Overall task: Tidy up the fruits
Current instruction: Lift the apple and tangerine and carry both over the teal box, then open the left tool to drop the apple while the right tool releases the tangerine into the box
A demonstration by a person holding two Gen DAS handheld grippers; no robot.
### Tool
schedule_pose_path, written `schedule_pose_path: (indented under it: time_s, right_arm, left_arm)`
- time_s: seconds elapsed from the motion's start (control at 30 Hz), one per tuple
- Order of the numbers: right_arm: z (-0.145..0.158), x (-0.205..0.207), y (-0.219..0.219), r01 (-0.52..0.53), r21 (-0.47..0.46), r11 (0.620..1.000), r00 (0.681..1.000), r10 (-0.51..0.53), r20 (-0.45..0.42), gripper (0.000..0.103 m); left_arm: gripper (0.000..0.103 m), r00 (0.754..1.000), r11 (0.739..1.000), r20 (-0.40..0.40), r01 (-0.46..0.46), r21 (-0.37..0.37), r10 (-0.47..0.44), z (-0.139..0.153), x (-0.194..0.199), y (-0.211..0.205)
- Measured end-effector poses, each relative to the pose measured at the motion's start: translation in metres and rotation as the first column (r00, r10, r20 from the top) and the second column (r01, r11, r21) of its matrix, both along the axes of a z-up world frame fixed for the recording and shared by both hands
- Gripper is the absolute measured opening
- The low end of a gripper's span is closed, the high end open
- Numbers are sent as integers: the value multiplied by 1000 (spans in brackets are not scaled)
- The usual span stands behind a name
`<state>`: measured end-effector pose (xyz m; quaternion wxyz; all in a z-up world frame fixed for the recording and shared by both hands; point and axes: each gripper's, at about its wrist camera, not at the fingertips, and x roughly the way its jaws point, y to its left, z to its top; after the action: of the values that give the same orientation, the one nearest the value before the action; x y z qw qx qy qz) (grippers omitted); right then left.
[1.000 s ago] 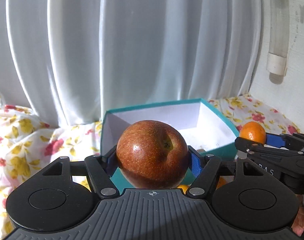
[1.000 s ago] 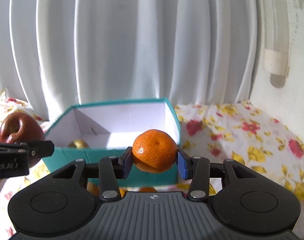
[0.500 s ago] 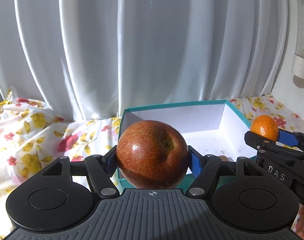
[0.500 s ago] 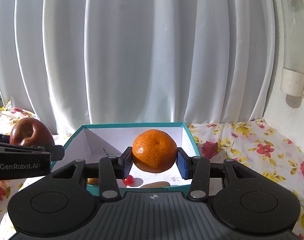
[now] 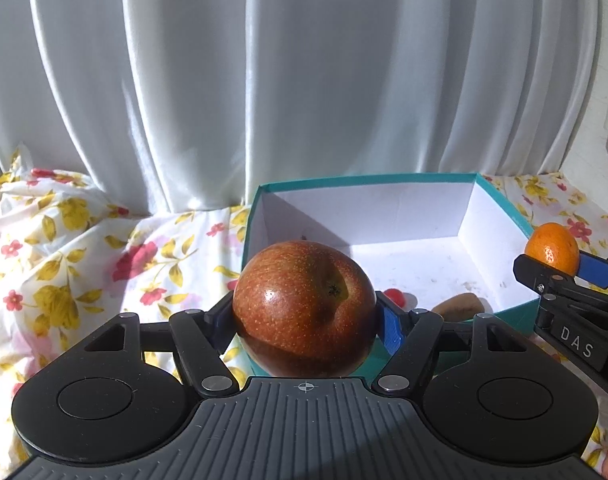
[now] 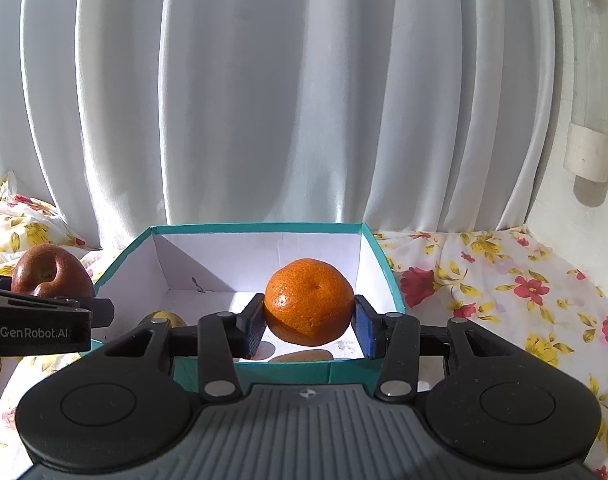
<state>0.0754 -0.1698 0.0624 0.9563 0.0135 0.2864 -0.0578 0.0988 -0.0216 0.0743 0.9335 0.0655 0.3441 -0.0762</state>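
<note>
My left gripper (image 5: 304, 316) is shut on a red apple (image 5: 304, 304), held in the air near the front left corner of a teal box (image 5: 500, 208) with a white inside. My right gripper (image 6: 308, 324) is shut on an orange (image 6: 308, 300), held over the box's front edge (image 6: 263, 370). Each gripper shows in the other view, with the orange (image 5: 552, 246) at right and the apple (image 6: 49, 276) at left. Inside the box lie a brown kiwi (image 5: 460, 306), a small red fruit (image 5: 395, 297) and a yellowish fruit (image 6: 163, 317).
The box stands on a floral cloth (image 5: 83, 248) that covers the surface. A white curtain (image 5: 263, 80) hangs right behind the box. A white wall with a plastic tube fixture (image 6: 592, 92) is at the right.
Both grippers have risen and come closer to the box with their fruits, so I now look down into it. The kiwi and small fruits inside have come into view.
</note>
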Motion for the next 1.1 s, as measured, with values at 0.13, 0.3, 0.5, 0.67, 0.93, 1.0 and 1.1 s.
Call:
schedule_pose_path:
  time_s: [0.13,0.3,0.5,0.67,0.93,1.0,1.1]
  right_arm:
    - [-6,5,1,-3,-22,1000,1000,4,8,45]
    - [-16,11,2,-12,-23,1000,1000,13,9,45]
    - [-28,17,2,-8,-32,999,1000,8,-12,45]
    - [-34,20,1,-10,-32,999,1000,9,-24,45]
    - [-46,24,0,-2,-23,1000,999,1,-47,45]
    - [-47,25,1,-2,-28,1000,999,1,-47,45]
    - [-49,28,1,-2,-38,999,999,0,-50,45]
  left_arm:
    - [74,1000,1000,-14,-3,0,3,-5,6,1]
    - [74,1000,1000,-18,2,4,-2,-11,12,0]
    - [74,999,1000,-39,5,5,-4,-20,19,0]
    - [74,999,1000,-39,6,8,-5,-25,23,-1]
    - [74,1000,1000,-24,5,13,-4,-31,29,-3]
    - [74,1000,1000,-24,2,11,-2,-33,30,-4]
    - [74,999,1000,-35,10,1,-10,-36,34,-4]
